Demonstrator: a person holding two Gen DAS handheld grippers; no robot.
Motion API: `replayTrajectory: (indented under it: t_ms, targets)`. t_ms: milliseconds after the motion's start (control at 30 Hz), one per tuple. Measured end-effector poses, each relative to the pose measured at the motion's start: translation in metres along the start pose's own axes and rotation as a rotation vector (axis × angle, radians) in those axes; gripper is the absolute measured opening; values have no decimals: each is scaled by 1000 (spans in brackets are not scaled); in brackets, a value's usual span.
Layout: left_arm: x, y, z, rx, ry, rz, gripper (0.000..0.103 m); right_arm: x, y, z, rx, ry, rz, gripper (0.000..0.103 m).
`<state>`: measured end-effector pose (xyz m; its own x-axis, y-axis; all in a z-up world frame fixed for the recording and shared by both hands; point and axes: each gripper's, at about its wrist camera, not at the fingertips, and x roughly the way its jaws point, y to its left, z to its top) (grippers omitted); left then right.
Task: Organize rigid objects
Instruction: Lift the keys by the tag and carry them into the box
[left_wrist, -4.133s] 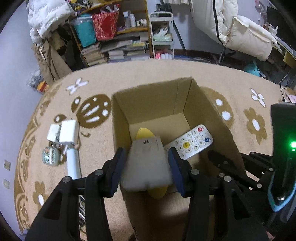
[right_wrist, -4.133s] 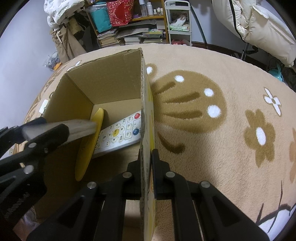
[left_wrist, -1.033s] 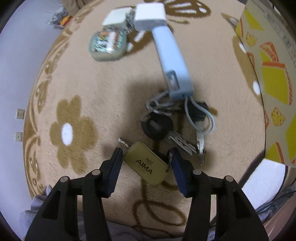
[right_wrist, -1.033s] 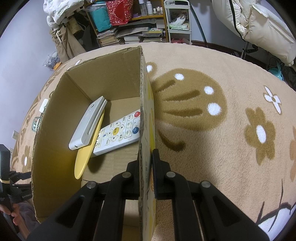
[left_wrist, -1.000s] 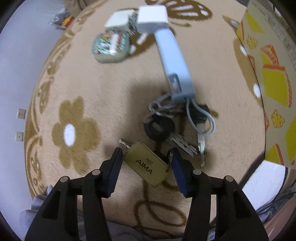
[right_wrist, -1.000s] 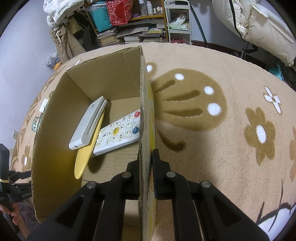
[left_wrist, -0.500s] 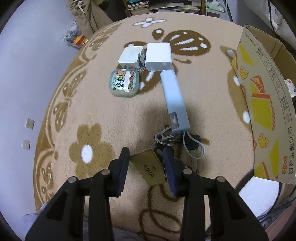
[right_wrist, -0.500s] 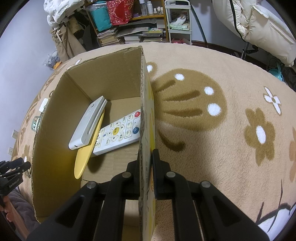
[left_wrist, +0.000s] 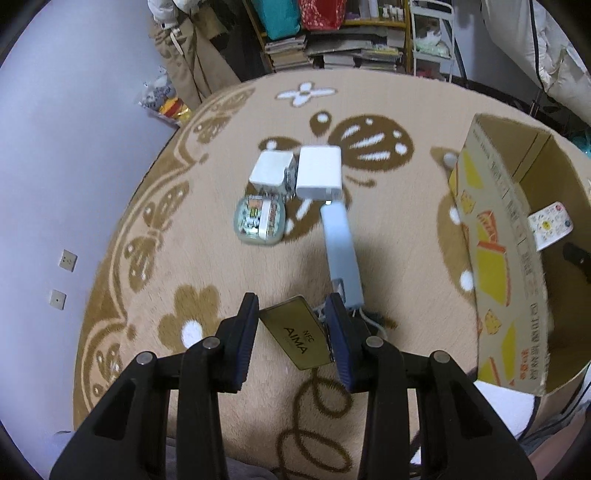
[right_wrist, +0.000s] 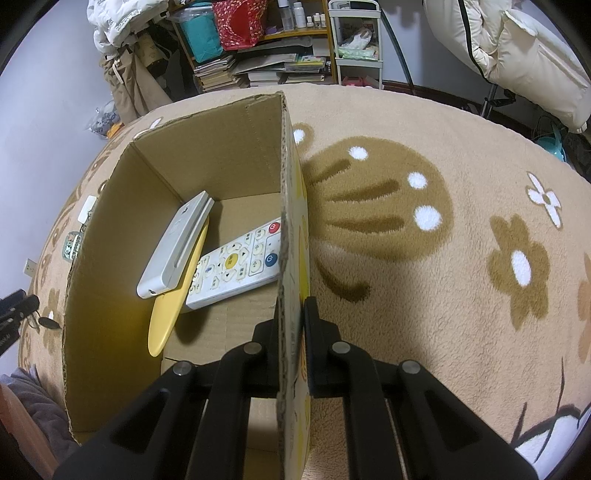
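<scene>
I'm pinching the gold key tag (left_wrist: 297, 338) in my left gripper (left_wrist: 291, 338) — jaws closed on its two edges, tag slanted between them, the keys themselves hidden behind my right finger, over the rug (left_wrist: 207, 266) near its front edge. My right gripper (right_wrist: 293, 334) is clamped tight on the cardboard box (right_wrist: 236, 147) wall, steadying it. Inside, the white remote (right_wrist: 236, 264) and grey remote (right_wrist: 175, 245) are lying over a yellow plate (right_wrist: 173, 306). I'm judging the carry needs a level, unhurried swing over the near wall — dangling keys could snag the rim
</scene>
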<state>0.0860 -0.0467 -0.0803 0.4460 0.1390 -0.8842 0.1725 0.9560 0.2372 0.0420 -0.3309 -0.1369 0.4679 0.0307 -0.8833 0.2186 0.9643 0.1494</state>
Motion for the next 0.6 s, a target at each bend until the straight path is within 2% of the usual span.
replayTrajectory:
  t_ms: [167,367,467,600]
  targets:
    - [-20,-7,14,14,-57,19,36,0,0,1,0,0,-1,9]
    - [-48,-21,38,16,-119,-9,36,0,0,0,2,0,1,9]
    - [-63,-31,50,17,-147,-51,36,0,0,1,0,0,0,9]
    - [-79,-52,62,45,-190,-41,36,0,0,1,0,0,0,9]
